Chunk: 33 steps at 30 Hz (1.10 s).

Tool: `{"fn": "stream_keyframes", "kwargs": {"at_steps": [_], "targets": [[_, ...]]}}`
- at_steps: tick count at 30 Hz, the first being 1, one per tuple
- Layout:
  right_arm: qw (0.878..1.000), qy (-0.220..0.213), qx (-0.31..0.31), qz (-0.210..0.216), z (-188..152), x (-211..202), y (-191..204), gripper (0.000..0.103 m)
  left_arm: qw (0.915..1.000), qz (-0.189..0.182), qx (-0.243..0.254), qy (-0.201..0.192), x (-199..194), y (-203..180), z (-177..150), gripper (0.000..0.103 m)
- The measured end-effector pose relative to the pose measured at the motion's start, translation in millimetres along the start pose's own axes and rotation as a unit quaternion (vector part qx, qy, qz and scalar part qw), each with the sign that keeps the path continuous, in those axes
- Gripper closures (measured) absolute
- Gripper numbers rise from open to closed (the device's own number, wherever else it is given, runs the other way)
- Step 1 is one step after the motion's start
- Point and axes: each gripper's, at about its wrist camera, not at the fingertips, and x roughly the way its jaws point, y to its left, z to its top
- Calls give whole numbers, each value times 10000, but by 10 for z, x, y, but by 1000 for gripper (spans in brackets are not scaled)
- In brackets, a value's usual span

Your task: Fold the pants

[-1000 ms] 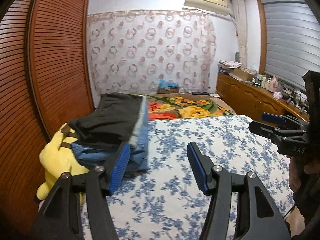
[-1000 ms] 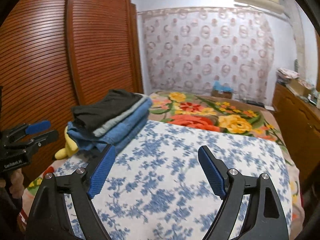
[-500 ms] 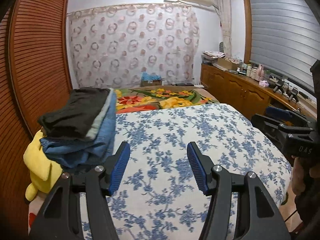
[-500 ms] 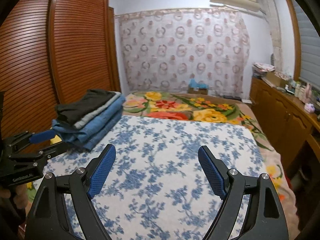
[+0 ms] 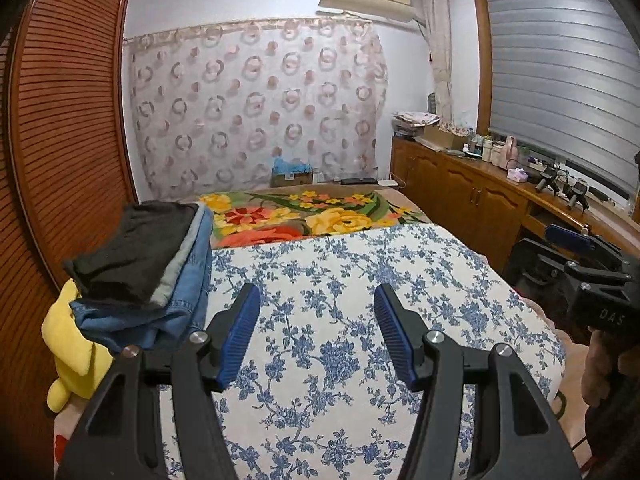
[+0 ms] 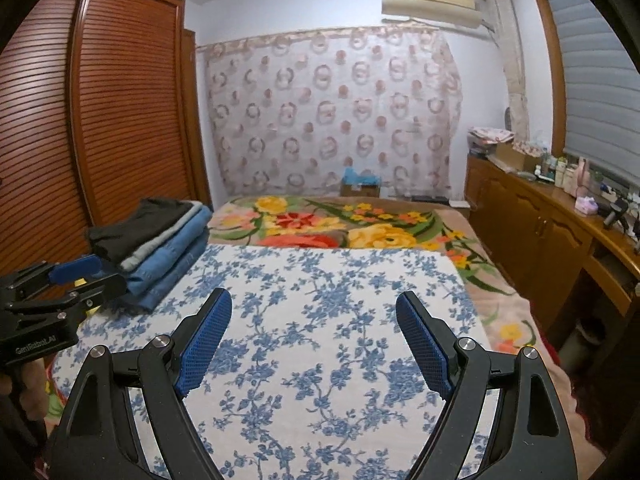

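A stack of folded pants point(image 5: 152, 276), black on top, grey and blue denim beneath, lies on the bed's left side; it also shows in the right wrist view point(image 6: 160, 248). My left gripper point(image 5: 316, 332) is open and empty above the blue-flowered white cloth point(image 5: 360, 300), to the right of the stack. My right gripper point(image 6: 314, 344) is open and empty over the same cloth point(image 6: 328, 300). Each gripper shows at the edge of the other's view: the right one point(image 5: 580, 264) and the left one point(image 6: 60, 284).
A yellow plush toy point(image 5: 72, 344) sits under the stack at the bed's left edge. A flowered blanket point(image 5: 304, 216) covers the far end of the bed. A brown louvred wardrobe point(image 6: 92, 120) stands left, a wooden sideboard point(image 6: 540, 224) with bottles right.
Both grippers have pulled back and swung right, away from the stack of pants. The stack has shifted left in both views. Both stay open and empty.
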Motion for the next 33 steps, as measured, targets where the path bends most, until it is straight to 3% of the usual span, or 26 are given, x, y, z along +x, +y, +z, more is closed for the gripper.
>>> {"fn": "stream_keyframes", "kwargs": {"at_steps": [14, 33], "targets": [[9991, -380, 86, -156, 113, -261, -69, 17, 9995, 92, -92, -272, -261, 90, 98, 44], [9991, -386, 69, -186, 119, -274, -59, 17, 9995, 116, -144, -267, -273, 168, 85, 44]]}}
